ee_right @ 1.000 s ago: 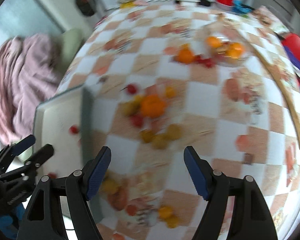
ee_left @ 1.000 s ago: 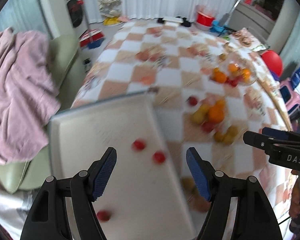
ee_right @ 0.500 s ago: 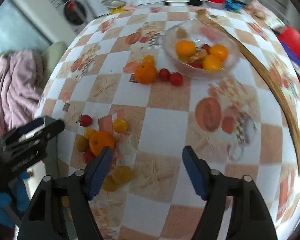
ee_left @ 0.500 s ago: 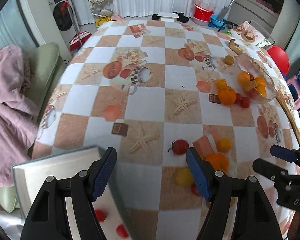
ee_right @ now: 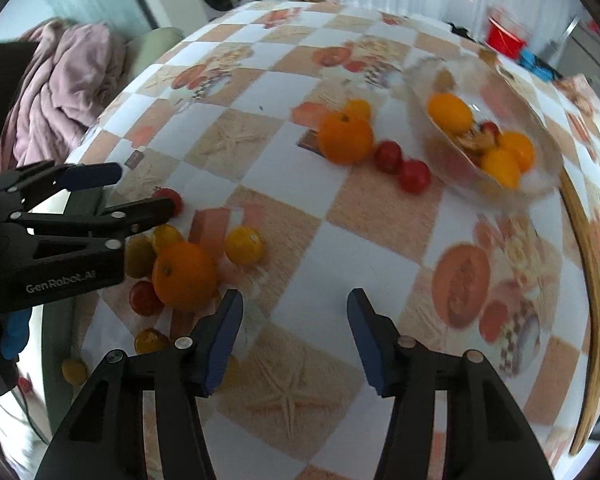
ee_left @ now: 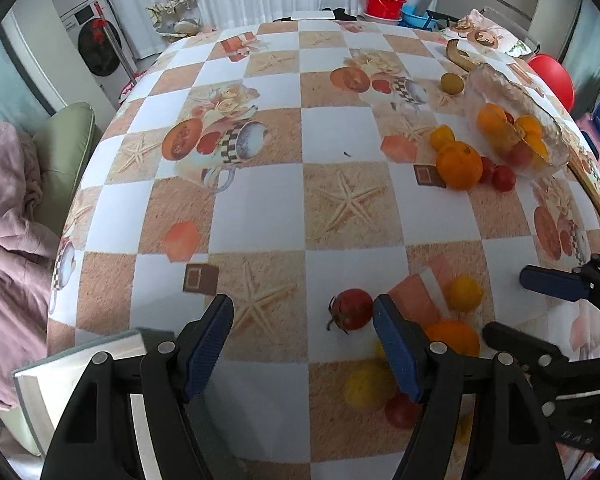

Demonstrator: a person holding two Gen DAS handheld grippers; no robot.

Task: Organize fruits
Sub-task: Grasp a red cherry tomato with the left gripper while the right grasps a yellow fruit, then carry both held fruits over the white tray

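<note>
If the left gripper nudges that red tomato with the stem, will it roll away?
Probably. The tomato looks round and lies loose on the flat tablecloth, so it may roll. Its stem may slow it. The smooth skin may slip between the open left gripper fingers.

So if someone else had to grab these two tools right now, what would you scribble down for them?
Left gripper: open, empty, low over the table beside a stemmed red tomato.
Right gripper: open, empty, above the tablecloth.
Near cluster: big orange, yellow tomatoes, red ones, all loose.
Far group: another orange and two red tomatoes beside the glass bowl, which holds some orange and yellow fruit.
The tray is at the table's near-left edge.
Left to do: most fruit is unsorted.
</note>
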